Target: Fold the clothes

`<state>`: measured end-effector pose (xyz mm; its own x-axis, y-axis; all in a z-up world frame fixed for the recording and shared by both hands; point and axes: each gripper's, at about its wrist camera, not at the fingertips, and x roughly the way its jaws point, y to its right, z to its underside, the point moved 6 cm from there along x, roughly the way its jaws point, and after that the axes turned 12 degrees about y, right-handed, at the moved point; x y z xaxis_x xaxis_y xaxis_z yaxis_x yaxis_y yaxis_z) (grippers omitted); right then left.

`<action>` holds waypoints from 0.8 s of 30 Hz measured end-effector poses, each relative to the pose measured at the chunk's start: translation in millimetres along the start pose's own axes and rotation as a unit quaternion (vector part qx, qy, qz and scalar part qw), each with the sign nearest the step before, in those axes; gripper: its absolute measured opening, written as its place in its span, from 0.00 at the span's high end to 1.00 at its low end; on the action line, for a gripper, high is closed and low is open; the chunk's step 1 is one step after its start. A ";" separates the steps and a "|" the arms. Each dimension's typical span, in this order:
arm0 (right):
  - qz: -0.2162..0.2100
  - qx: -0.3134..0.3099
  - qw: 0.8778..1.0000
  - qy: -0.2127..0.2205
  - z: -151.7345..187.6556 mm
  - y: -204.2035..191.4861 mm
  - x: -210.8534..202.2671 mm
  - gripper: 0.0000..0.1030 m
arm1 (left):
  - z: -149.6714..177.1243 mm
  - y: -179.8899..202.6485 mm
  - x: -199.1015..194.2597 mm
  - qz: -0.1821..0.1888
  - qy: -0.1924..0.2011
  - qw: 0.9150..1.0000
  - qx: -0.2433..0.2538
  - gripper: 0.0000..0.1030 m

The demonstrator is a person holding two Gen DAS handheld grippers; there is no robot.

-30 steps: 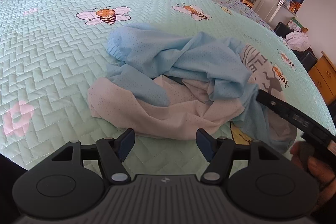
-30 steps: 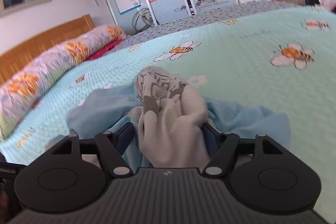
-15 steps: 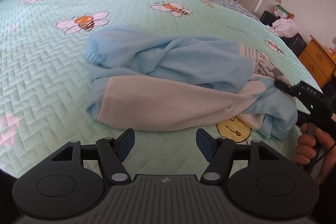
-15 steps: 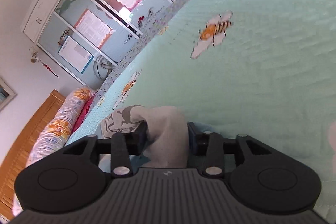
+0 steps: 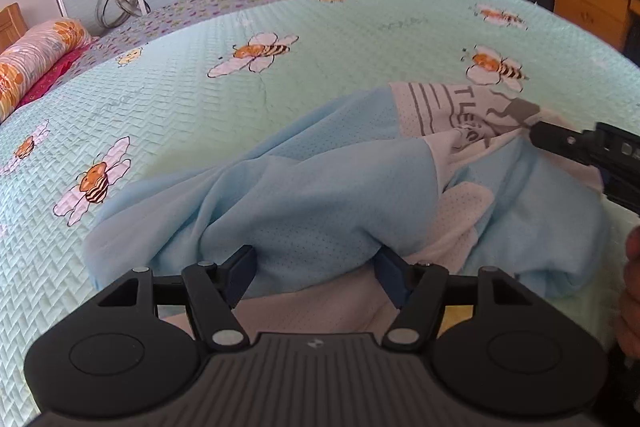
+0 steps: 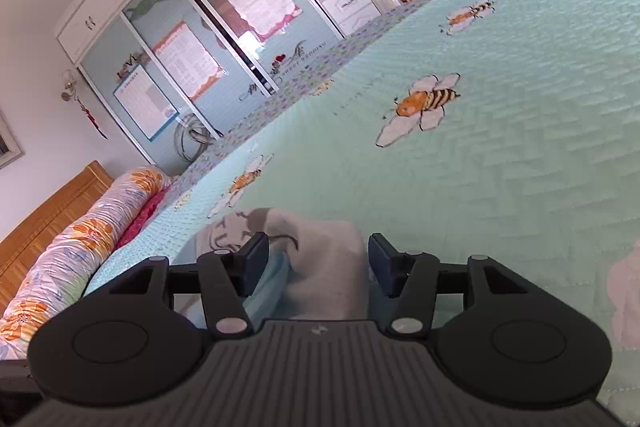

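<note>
One shirt (image 5: 320,195), pale blue with white panels and a grey print, lies bunched on the quilt (image 5: 360,39) in the lower middle of the left view. Two claws work on it.

The left gripper (image 5: 317,273) is at the bottom centre. It is released: its jaws stand apart with a blue fold bulging between them, not pinched. The fold's near edge is hidden behind the gripper body.

The right gripper (image 6: 316,259) has just been opening its jaws. A grey-white fold sits between them, touching the left pad, with a gap at the right pad, so it is let go. In the left view its black tip enters from the right edge at the printed panel.

A hand (image 5: 630,291) is cut off at the lower right edge of the left view; only fingers show.

Three bee prints show clearly in the right view. One flowered bolster (image 6: 72,251) lies at the lower left.
</note>
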<state>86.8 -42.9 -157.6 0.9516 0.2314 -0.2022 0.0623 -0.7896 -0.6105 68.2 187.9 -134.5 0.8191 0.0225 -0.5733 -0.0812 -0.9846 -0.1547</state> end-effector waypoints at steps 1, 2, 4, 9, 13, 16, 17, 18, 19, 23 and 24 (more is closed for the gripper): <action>0.002 0.002 1.000 -0.003 0.8 1.9 1.7 0.44 | -0.7 2.8 6.1 -0.003 -0.006 1.000 0.007 0.30; 0.004 0.003 1.000 -0.006 1.6 3.8 3.2 0.43 | -1.3 5.7 11.3 -0.006 -0.011 1.000 0.014 0.30; 0.006 0.006 1.000 -0.011 2.7 6.7 5.9 0.41 | -0.9 9.6 18.6 -0.011 -0.020 1.000 0.020 0.29; 0.007 0.010 0.999 -0.034 8.6 10.8 13.2 0.38 | 0.2 22.1 18.1 -0.014 -0.010 0.998 0.056 0.44; 0.003 0.000 0.999 -0.037 10.9 8.1 14.5 0.33 | -6.4 27.2 5.7 -0.011 0.004 0.997 0.072 0.83; 0.003 -0.006 0.999 -0.037 12.6 6.9 14.8 0.33 | -15.0 31.0 -18.0 0.003 0.032 0.997 0.068 0.92; 0.003 -0.007 0.999 -0.037 13.1 7.0 15.1 0.32 | -17.0 33.3 -27.8 0.009 0.040 0.997 0.067 0.92; 0.004 -0.009 0.999 -0.036 13.4 6.8 15.4 0.32 | -17.9 36.1 -37.9 0.016 0.046 0.996 0.069 0.92; 0.004 -0.010 0.999 -0.036 13.7 6.7 15.8 0.32 | -18.3 38.8 -47.6 0.024 0.050 0.996 0.071 0.92; 0.005 -0.020 0.999 -0.035 15.5 4.4 16.2 0.30 | -15.3 47.9 -75.4 0.045 0.049 0.994 0.082 0.92; 0.005 -0.021 0.999 -0.035 15.9 3.8 15.9 0.30 | -14.8 48.5 -77.4 0.047 0.044 0.994 0.085 0.92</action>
<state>97.4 -33.2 -175.3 0.9293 0.2615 -0.2609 0.0678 -0.8152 -0.5753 9.3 135.8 -85.7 0.8495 -0.0901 -0.5199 -0.2477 -0.9381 -0.2421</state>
